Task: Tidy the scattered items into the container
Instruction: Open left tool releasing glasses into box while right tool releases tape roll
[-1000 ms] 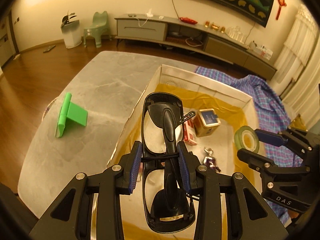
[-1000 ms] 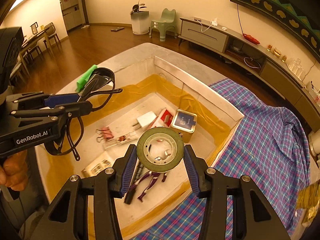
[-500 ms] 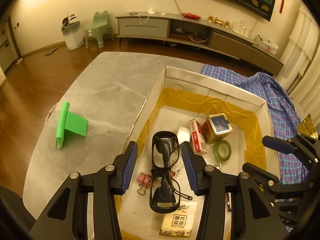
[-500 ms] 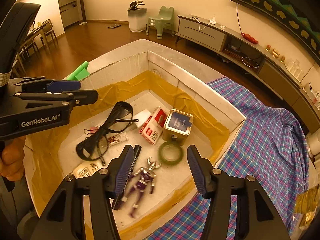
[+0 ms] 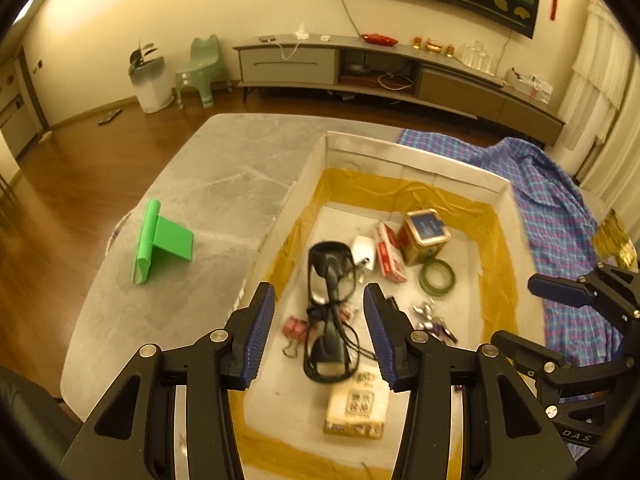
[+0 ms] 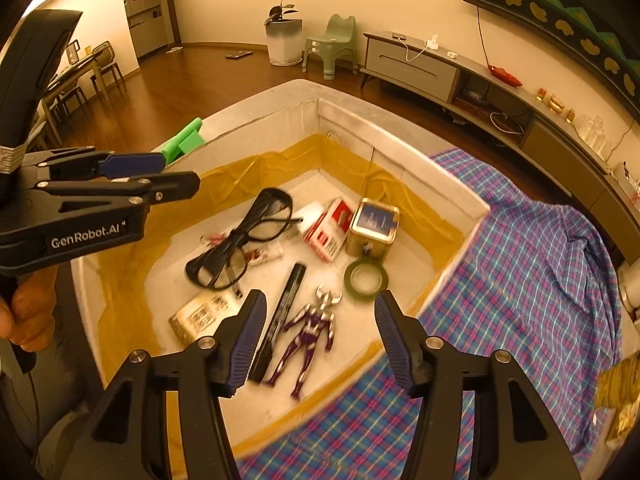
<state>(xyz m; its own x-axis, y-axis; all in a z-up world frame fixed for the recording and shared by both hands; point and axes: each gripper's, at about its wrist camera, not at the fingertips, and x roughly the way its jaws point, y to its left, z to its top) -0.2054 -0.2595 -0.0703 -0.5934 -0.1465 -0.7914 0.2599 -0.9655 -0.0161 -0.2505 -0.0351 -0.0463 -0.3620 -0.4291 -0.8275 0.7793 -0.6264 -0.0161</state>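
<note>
Glasses (image 5: 329,312) are lying folded on the floor of the box (image 5: 404,156) in the left wrist view, directly below the left gripper (image 5: 319,334), whose jaws are standing wide apart with nothing between them, which suggests a finished drop rather than a reach. Beside the glasses, a roll of tape (image 5: 437,278), a tin (image 5: 425,232) and a red packet (image 5: 389,254) are sitting together toward the far end, while a green stand (image 5: 160,242) is waiting alone on the table (image 5: 224,184), well apart from the box; it is probably the next thing to collect. In the right wrist view, the right gripper (image 6: 320,334) is likewise hanging spread and empty over the near edge of the box, just above a toy figure (image 6: 310,330) and a black pen (image 6: 282,314). The tape is lying flat near the tin, and a checked cloth (image 6: 520,280) is draping against the box wall on the right.
</note>
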